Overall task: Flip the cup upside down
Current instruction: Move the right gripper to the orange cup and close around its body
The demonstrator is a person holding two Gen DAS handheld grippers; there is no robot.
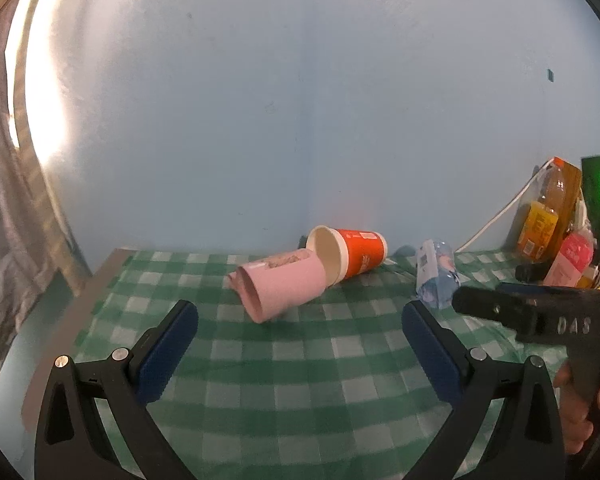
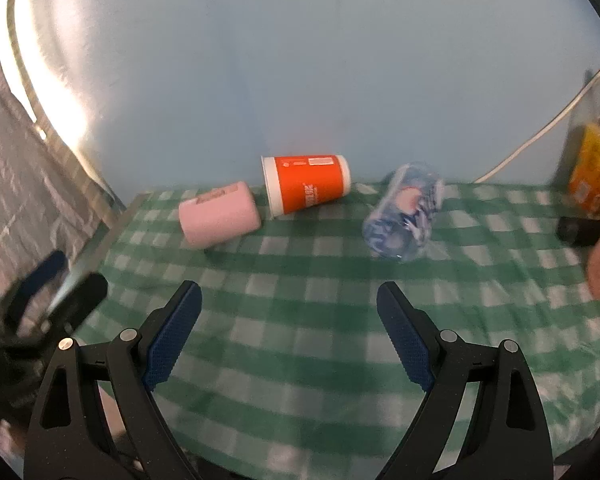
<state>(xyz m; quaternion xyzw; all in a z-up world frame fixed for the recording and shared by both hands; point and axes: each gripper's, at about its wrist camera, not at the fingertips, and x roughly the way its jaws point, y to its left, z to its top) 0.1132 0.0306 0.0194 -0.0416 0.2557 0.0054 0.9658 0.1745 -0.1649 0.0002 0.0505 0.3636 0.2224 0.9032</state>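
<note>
While three cups lie on their sides toward the back edge of the checked tablecloth [image 2: 300,340], neither gripper has anything in hand; the left gripper [image 1: 300,316] hangs spread wide and empty over the cloth, and the right gripper [image 2: 289,300] is likewise parted and bare.

The pink cup [image 1: 280,284] lies nearest the left edge, its mouth turned toward the left wrist camera; the orange cup [image 1: 346,252] lies just behind it near the wall, seemingly touching it in the left view, though the right view shows a small gap; the blue patterned cup [image 2: 404,210] lies apart, further to the right. Bottles [image 1: 548,216] stand at the back right corner.

Which cup is meant cannot be told (the pink one sits most squarely between the left fingers). All three look like thin paper or plastic, so probably light, easily crushed and prone to roll or slide away on the cloth; a gentle pinch across the middle of the side wall seems wisest, where the wall flexes less than at the open mouth; the rim would then need to come down flat on the cloth.
</note>
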